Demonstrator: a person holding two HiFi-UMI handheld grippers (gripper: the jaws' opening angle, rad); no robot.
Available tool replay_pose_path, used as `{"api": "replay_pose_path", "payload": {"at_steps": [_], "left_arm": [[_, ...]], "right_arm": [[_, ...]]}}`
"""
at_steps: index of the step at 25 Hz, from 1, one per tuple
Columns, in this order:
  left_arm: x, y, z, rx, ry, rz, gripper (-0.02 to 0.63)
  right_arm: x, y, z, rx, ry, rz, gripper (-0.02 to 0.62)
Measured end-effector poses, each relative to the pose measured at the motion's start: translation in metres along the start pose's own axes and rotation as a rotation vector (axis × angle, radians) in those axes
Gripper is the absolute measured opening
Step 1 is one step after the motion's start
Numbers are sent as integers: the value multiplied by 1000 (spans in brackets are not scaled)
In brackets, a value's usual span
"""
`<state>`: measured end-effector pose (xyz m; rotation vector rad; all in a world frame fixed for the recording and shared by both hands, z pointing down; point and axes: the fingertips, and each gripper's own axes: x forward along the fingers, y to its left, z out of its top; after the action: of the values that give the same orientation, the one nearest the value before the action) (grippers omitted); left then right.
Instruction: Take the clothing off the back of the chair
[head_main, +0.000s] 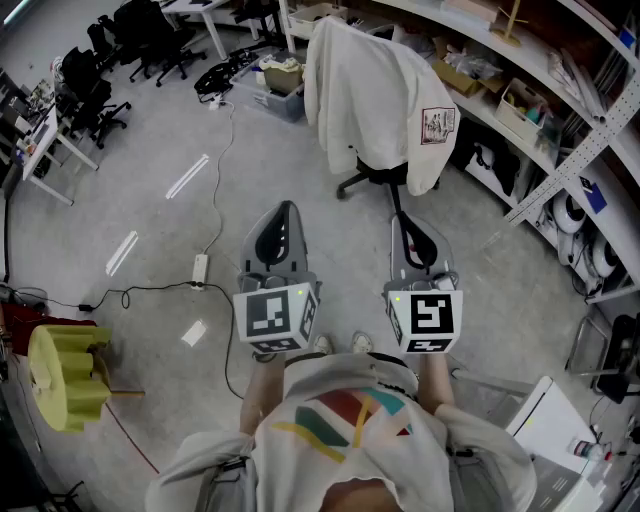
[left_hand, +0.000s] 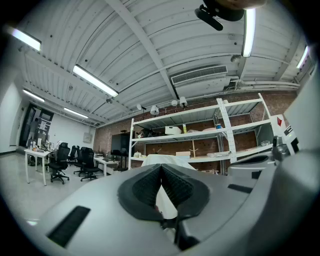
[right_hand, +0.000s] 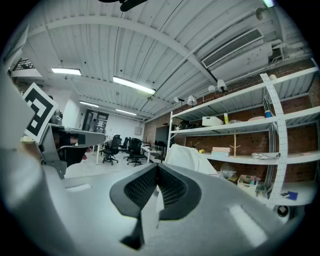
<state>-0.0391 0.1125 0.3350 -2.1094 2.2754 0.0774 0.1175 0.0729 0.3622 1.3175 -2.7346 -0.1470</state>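
A cream-white garment (head_main: 372, 96) with a small printed patch hangs over the back of an office chair (head_main: 380, 178) some way ahead of me. Its cloth (left_hand: 167, 161) shows beyond the jaws in the left gripper view, and the same cloth (right_hand: 190, 158) in the right gripper view. My left gripper (head_main: 283, 212) is held level at mid-frame, shut, with nothing between its pads. To its right my right gripper (head_main: 405, 226) is also shut and empty. Both are well short of the chair, with bare floor between.
Metal shelving (head_main: 560, 110) with boxes runs along the right side behind the chair. A cable and power strip (head_main: 200, 268) lie on the floor at the left. A yellow object (head_main: 62, 375) stands at the lower left. Black office chairs (head_main: 95, 85) and desks stand at the far left.
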Motion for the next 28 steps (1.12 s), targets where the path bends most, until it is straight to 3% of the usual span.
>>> {"api": "replay_pose_path", "payload": {"at_steps": [13, 28], "left_arm": [[4, 2, 11, -9, -30, 45, 14], [17, -3, -8, -42, -17, 149, 14]], "right_arm": [[3, -17, 0, 6, -21, 14, 2], [20, -53, -24, 62, -10, 111, 3]]}}
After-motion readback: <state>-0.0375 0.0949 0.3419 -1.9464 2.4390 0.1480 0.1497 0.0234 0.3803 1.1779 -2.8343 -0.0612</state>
